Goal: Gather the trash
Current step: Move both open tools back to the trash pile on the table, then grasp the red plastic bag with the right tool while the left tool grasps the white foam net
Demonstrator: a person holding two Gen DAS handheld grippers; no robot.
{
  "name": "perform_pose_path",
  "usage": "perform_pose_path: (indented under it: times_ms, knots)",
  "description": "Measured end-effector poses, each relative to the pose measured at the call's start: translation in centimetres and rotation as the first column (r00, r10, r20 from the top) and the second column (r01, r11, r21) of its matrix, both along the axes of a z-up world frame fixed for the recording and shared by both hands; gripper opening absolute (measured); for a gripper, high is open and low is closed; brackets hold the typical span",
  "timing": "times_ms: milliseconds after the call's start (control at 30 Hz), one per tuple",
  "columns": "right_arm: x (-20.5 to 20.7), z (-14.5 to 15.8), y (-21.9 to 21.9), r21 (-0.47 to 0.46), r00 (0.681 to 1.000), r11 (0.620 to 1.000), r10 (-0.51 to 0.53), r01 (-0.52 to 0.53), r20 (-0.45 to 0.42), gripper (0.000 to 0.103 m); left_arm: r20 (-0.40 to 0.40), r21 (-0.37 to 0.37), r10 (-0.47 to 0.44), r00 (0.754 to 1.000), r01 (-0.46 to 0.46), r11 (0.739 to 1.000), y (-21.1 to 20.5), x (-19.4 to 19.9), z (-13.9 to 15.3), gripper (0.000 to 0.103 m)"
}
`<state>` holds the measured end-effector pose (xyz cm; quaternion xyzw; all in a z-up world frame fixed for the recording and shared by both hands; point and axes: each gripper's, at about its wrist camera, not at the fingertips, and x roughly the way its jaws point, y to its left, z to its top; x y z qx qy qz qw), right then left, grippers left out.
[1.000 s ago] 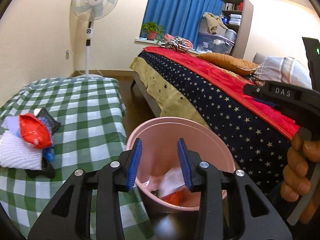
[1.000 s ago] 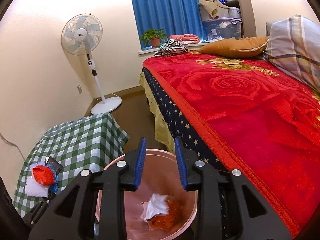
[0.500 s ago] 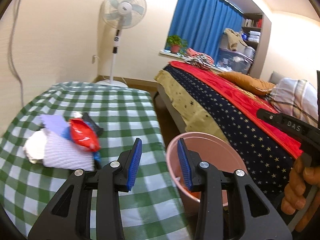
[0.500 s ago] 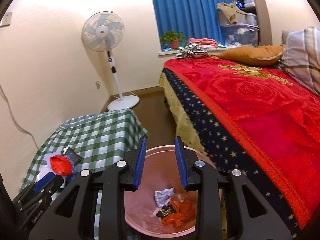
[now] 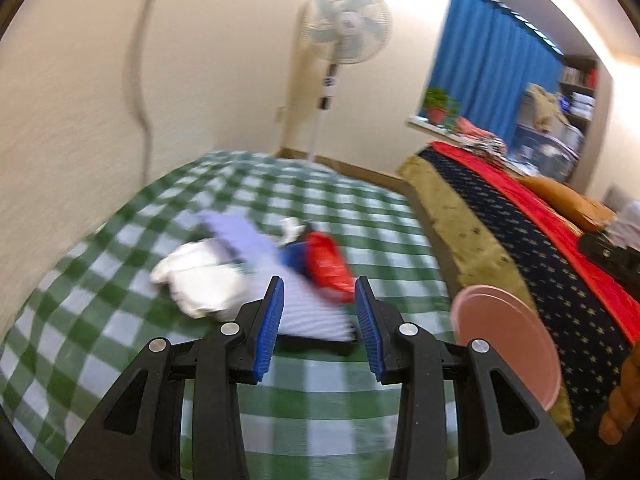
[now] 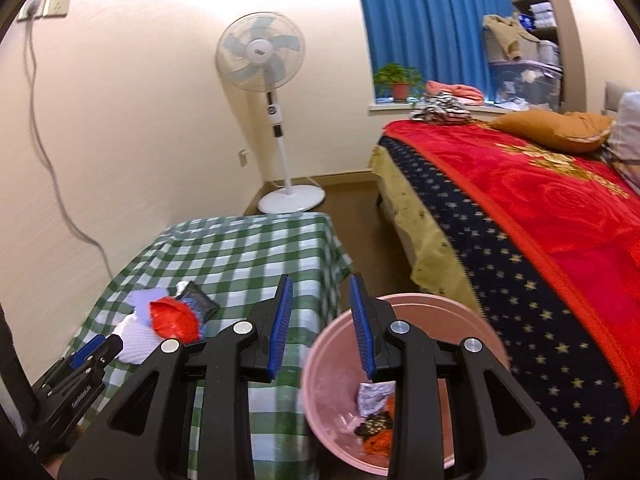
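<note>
Bedroom setting: table under a green-checked cloth (image 6: 256, 248) beside a bed (image 6: 540, 216), standing fan (image 6: 262, 54) against the far wall.

Left gripper (image 5: 319, 316): jaws apart, nothing between them, aimed at the trash pile (image 5: 256, 268), which lies just ahead on the cloth. Left view is motion-blurred. Right gripper (image 6: 320, 320): jaws apart, empty, hovering above the pink bin (image 6: 472, 316), which sits below and slightly right of its fingers, close against the table edge.

Count, pile: one red wrapper (image 6: 174, 320) on top, one white ribbed piece (image 6: 134, 340) nearest the left gripper, one pale lilac piece (image 6: 144, 300), one dark packet (image 6: 198, 300) farthest off, with some blue material under the red that I cannot separate out. Bin holds at least three scraps (image 6: 376, 412): white, dark, orange. Grippers: two. Bins: one.

Risks (judgement): pieces overlap, so closing on one could drag or scatter the rest toward the table edge. Thin wrapper could slip from the pads. Low approach could pinch the cloth and pull it. Bin stands off to the left gripper's right; a loose hold might drop the piece short.
</note>
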<state>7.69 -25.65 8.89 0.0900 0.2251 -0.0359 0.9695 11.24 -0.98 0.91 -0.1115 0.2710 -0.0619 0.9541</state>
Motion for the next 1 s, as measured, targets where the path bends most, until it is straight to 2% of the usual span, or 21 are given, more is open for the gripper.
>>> perform_pose_path:
  times_ms: [200, 400, 467, 633, 767, 867, 1000]
  knots:
    - [2.5, -1.3, 3.3, 0.022, 0.993, 0.993, 0.116, -0.115, -0.018, 0.031, -0.055, -0.062, 0.051, 0.997, -0.054, 0.997, 2.3, 0.8, -1.9, 0.042]
    - [5.6, -3.5, 7.8, 0.066, 0.967, 0.967, 0.249, -0.246, -0.049, 0.031, -0.080, -0.106, 0.042, 0.996, -0.050, 0.993, 3.0, 1.5, -3.3, 0.042]
    - [6.5, -4.2, 9.2, 0.077, 0.957, 0.957, 0.285, -0.281, -0.054, 0.041, -0.087, -0.117, 0.037, 0.996, -0.048, 0.992, 3.1, 1.7, -3.7, 0.042]
    - [9.0, -5.9, 11.9, 0.114, 0.931, 0.932, 0.355, -0.345, -0.086, 0.051, -0.099, -0.147, 0.020, 0.995, -0.034, 0.989, 3.4, 2.4, -4.4, 0.041]
    - [10.7, -7.0, 13.0, 0.140, 0.915, 0.918, 0.388, -0.372, -0.112, 0.056, -0.102, -0.177, -0.009, 0.995, -0.009, 0.984, 3.5, 2.9, -4.8, 0.026]
    - [12.0, -8.1, 13.4, 0.184, 0.893, 0.899, 0.425, -0.398, -0.145, 0.061, -0.102, -0.188, -0.018, 0.995, -0.001, 0.982, 3.4, 3.2, -4.9, 0.020]
    - [12.9, -9.1, 14.0, 0.201, 0.876, 0.890, 0.445, -0.410, -0.186, 0.061, -0.106, -0.195, -0.018, 0.994, -0.003, 0.981, 3.5, 3.3, -5.1, 0.015]
